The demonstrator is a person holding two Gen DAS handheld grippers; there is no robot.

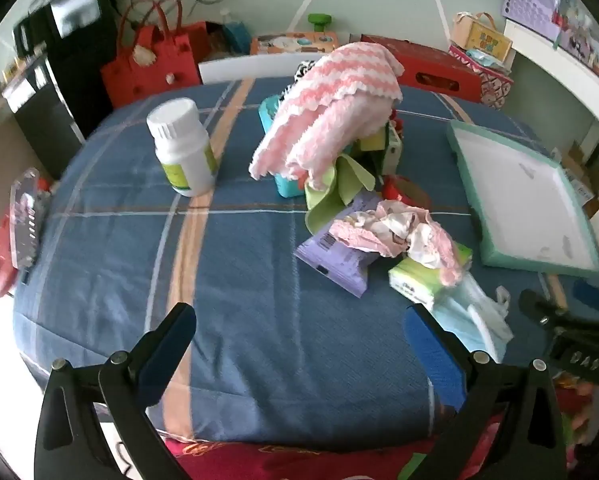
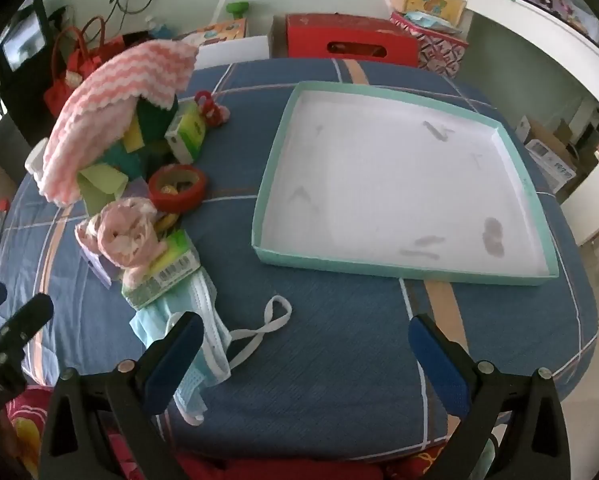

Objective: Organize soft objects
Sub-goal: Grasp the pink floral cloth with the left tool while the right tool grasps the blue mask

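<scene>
A: Reaching for the mask [image 2: 197,328] first? It lies just beside the tissue pack [image 2: 163,268], well left of the tray [image 2: 411,272].

B: Likely. The right gripper [image 2: 305,354] is nearer, jaws wide apart and empty; the mask sits at its left finger, long axis running away from the camera.

A: And the left gripper [image 1: 299,344]?

B: Also spread open, holding nothing, mask off to its right.

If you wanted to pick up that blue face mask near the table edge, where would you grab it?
I'd pinch the face mask on its bunched blue body, coming straight down with the right gripper, which is open and nearest. The body is thick and crumpled; the thin white ear loop lies flat on the cloth.
</scene>
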